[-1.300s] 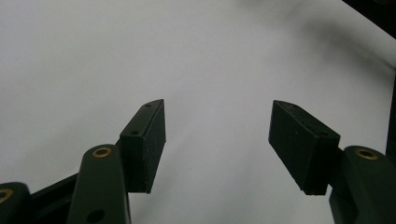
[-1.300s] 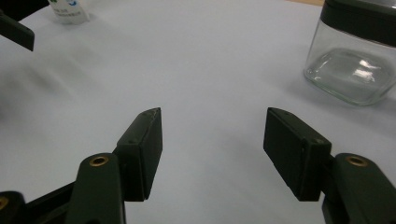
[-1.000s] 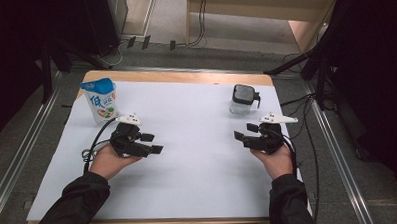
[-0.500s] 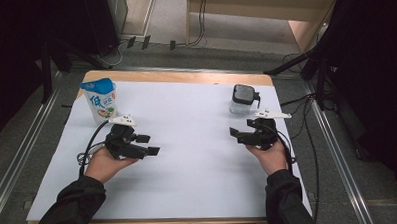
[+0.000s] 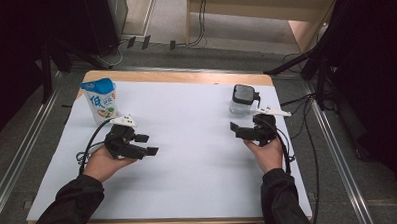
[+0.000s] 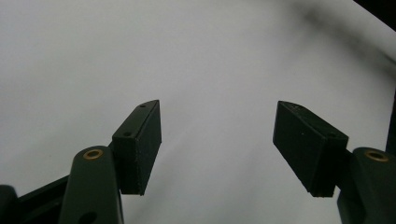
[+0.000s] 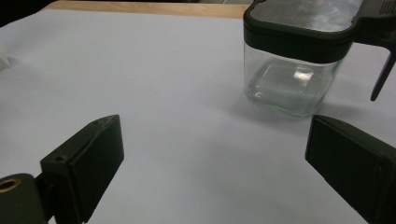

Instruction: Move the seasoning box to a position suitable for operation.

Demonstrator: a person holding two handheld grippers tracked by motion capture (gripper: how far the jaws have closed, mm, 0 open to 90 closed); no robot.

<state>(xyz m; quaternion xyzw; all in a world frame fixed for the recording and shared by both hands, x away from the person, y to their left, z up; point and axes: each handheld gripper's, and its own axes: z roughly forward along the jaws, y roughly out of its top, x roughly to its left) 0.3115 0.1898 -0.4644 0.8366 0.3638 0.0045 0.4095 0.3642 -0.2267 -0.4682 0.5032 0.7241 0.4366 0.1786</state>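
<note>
The clear square glass jar with black lid (image 7: 294, 70), rigid, slippery, breakable: grip its flat sides. Right gripper (image 7: 219, 168) jaws just opened, empty; left gripper (image 6: 217, 144) released.

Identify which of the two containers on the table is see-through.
The glass jar with the black lid, near the right gripper; the blue-topped carton is opaque and printed.

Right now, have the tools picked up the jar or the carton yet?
Not yet. The glass jar and carton both stand untouched. The right tool has just been opening, nothing between its jaws, facing the jar. The left tool is open over bare table. Grabbing is all left.
</note>
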